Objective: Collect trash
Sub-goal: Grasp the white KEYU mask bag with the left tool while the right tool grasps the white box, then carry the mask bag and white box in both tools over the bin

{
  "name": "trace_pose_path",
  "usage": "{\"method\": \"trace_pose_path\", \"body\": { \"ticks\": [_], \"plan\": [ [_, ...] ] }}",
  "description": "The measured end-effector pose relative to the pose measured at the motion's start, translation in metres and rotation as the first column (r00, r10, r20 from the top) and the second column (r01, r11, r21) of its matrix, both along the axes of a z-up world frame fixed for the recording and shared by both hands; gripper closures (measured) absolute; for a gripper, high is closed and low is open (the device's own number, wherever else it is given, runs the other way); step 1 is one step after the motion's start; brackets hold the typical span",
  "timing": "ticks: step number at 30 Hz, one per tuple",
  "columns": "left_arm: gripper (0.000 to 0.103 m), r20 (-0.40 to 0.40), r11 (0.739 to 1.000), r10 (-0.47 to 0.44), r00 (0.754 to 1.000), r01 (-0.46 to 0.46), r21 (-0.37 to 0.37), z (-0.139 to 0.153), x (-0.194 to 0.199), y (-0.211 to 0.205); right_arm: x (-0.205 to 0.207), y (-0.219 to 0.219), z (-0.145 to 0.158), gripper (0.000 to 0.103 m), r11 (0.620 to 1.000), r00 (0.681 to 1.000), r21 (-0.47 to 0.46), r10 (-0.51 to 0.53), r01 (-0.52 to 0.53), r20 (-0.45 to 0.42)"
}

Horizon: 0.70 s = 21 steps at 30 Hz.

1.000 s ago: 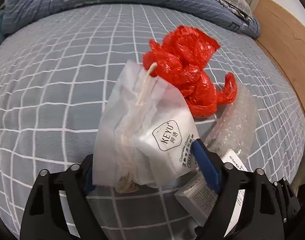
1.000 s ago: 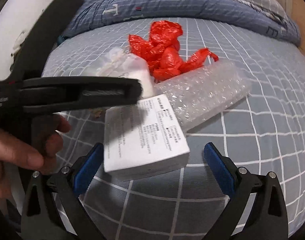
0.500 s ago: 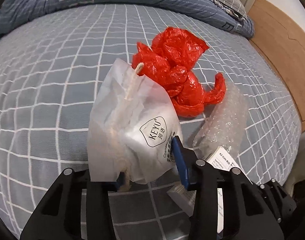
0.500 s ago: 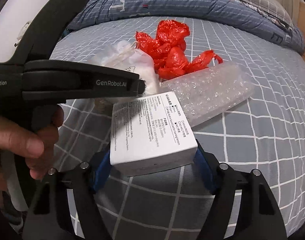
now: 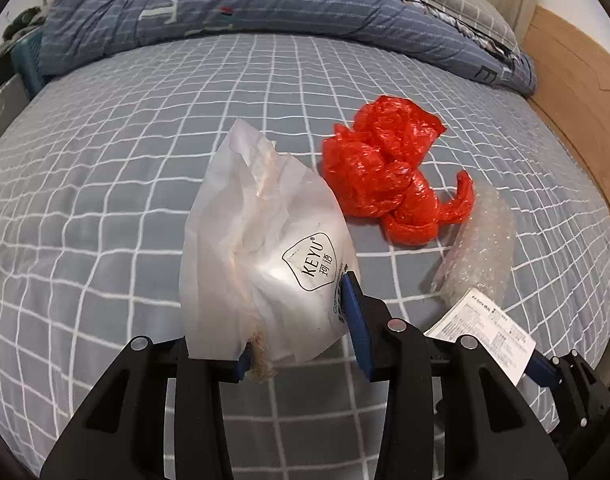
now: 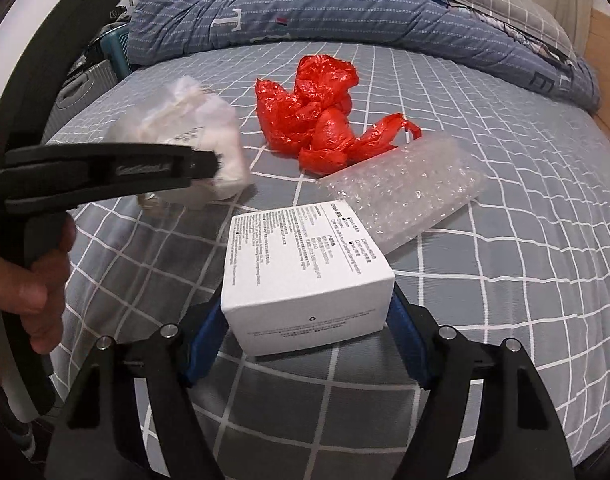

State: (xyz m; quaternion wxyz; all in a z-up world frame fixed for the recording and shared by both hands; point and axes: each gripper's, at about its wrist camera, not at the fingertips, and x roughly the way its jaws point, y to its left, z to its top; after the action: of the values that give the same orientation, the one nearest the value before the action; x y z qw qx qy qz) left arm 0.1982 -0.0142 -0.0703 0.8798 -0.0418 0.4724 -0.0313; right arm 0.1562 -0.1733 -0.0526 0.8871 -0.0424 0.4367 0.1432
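Note:
My left gripper [image 5: 301, 328] is shut on a frosted white KEYU pouch [image 5: 265, 256] with a cord and holds it lifted above the bed; the pouch also shows in the right wrist view [image 6: 193, 152]. My right gripper [image 6: 305, 340] is shut on a white printed box [image 6: 305, 280], held just off the bed; the box also shows in the left wrist view [image 5: 485, 328]. A crumpled red plastic bag [image 5: 389, 176] [image 6: 321, 120] and a bubble-wrap sleeve [image 5: 481, 248] [image 6: 401, 196] lie on the bed beyond both grippers.
All lies on a grey checked bed sheet [image 5: 125, 168]. A rolled blue quilt [image 5: 245, 0] and pillows line the far end. A wooden bed frame [image 5: 577, 100] runs along the right. A suitcase [image 6: 85, 84] stands past the bed's left edge.
Both grippers closed: the left on the pouch, the right on the box. Both objects have risen off the sheet and the views have pulled back and up.

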Motion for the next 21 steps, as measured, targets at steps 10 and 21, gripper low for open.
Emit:
{"method": "trace_pose_path", "body": {
  "ticks": [10,21],
  "plan": [
    [0.064,0.011,0.999,0.024,1.000,-0.025,0.037,0.004,-0.032,0.006,-0.012,-0.005,0.010,0.033,1.000,0.999,-0.010,-0.022,0.022,0.039],
    [0.064,0.029,0.998,0.038,0.999,-0.039,0.045,0.012,-0.076,0.004,-0.030,-0.022,0.015,0.033,0.999,0.998,0.011,-0.049,0.049,0.027]
  ]
}}
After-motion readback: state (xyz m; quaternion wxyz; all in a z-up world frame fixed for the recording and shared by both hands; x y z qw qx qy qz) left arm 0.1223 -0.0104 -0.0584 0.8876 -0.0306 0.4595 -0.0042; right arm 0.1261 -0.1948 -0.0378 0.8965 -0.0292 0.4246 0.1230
